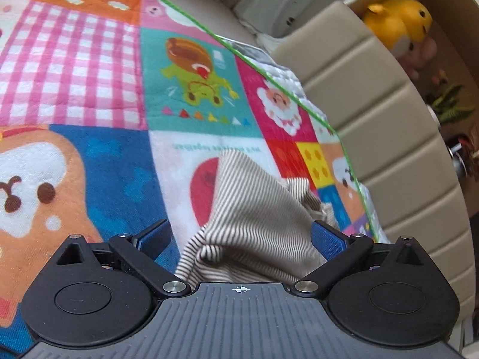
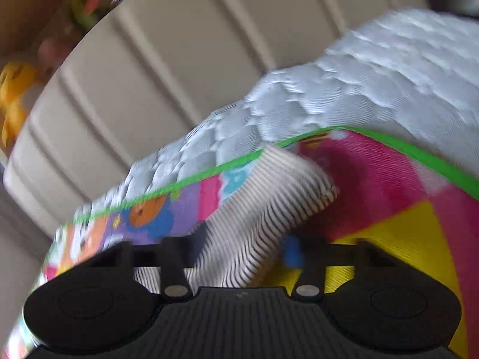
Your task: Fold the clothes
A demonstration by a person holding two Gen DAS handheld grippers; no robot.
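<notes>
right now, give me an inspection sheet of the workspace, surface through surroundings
surface: patchwork cartoon blanket with green trim, spread over a white quilted mattress.
job's things: one striped garment, rumpled, lying on the blanket near its edge.
clutter: nothing seen on the blanket besides the garment.
grippers: left gripper has its jaws wide apart with striped cloth between them, not pinched. right gripper is blurred; its jaws stand narrower, either side of a striped fold, grip cannot be told.
cables: nothing seen.
surroundings: beige padded headboard beside the mattress; a yellow plush toy on a shelf behind it.
</notes>
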